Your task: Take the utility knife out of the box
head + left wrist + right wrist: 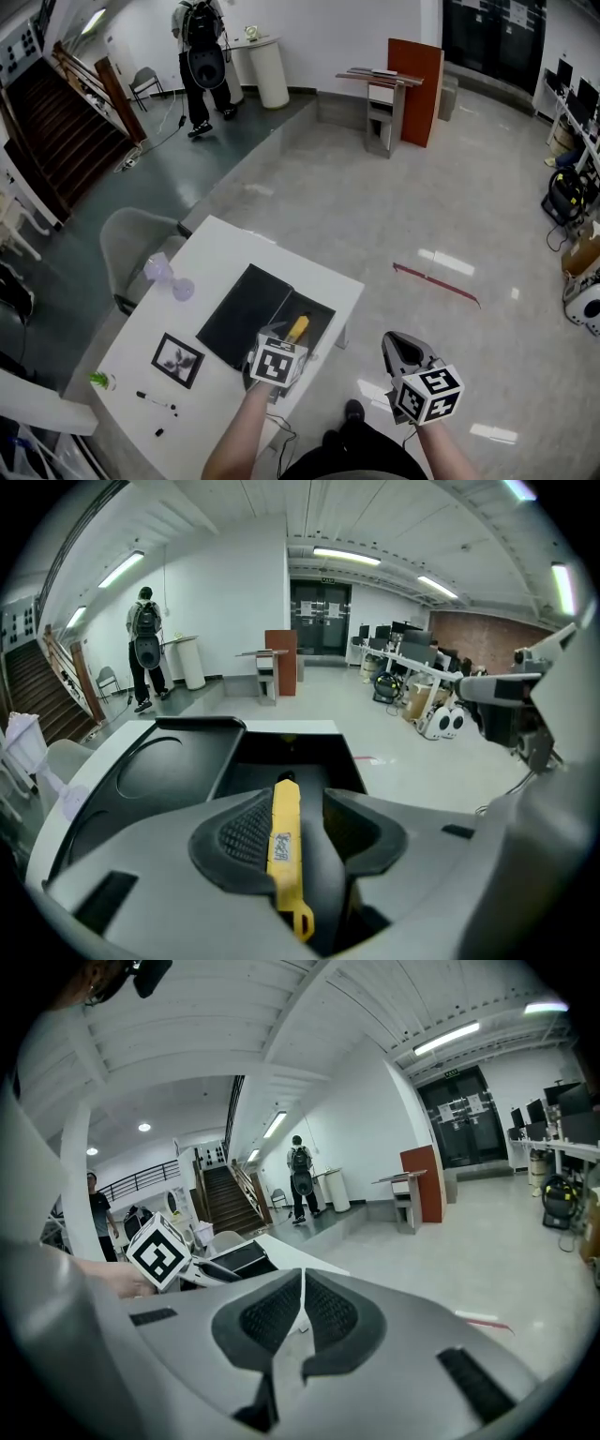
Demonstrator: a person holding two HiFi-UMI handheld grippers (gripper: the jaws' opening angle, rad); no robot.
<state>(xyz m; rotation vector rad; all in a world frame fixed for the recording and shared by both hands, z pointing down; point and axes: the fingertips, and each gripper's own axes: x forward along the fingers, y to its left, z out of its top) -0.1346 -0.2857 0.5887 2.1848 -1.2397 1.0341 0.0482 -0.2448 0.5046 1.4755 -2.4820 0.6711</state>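
Your left gripper (300, 803) jaws clamp the utility knife (284, 846) over the open box (323, 759), so it looks nearly out, while your right gripper (302, 1302) jaws are closed on nothing.

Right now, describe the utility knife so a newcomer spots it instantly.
Find the white table, then the open black box at its edge nearest the person. Over that box the left gripper holds the utility knife in its jaws: a slim bright yellow bar, the only yellow thing on the table.
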